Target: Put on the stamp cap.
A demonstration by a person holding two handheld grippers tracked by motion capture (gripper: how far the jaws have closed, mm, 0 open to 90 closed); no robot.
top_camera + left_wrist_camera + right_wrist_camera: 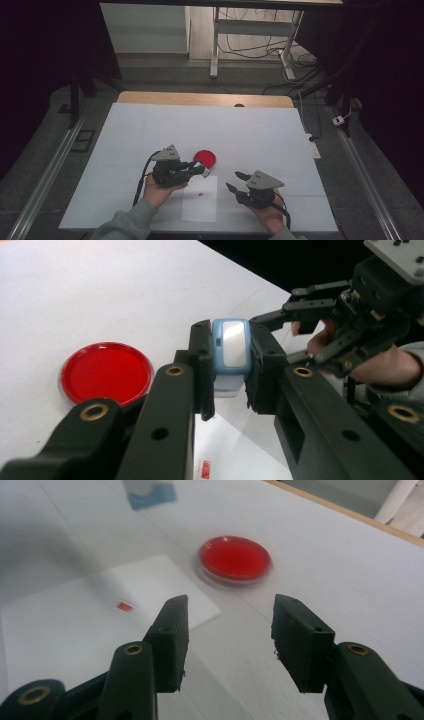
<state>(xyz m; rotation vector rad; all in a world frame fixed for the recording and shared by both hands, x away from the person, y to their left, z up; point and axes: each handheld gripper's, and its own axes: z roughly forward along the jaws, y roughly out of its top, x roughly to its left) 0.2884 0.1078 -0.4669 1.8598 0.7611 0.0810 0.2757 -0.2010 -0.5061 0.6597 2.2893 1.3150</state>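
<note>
My left gripper [200, 169] is shut on a small light-blue watch [231, 347] with a pale screen, held just above the white table cover; its strap end also shows in the right gripper view [150, 492]. A round red dish [205, 158] lies flat just beyond it, to the left of the jaws in the left gripper view [106, 372]. My right gripper [232, 181] stands open to the right, with nothing between its jaws [230, 630], and points toward the red dish [235, 559]. It sits close by the watch in the left gripper view [275, 305].
A white sheet of paper [200, 199] with a small red mark [124, 606] lies between the hands near the front edge. The white cover [150, 125] spreads over the table up to a wooden strip at the back. Desk legs and cables stand beyond.
</note>
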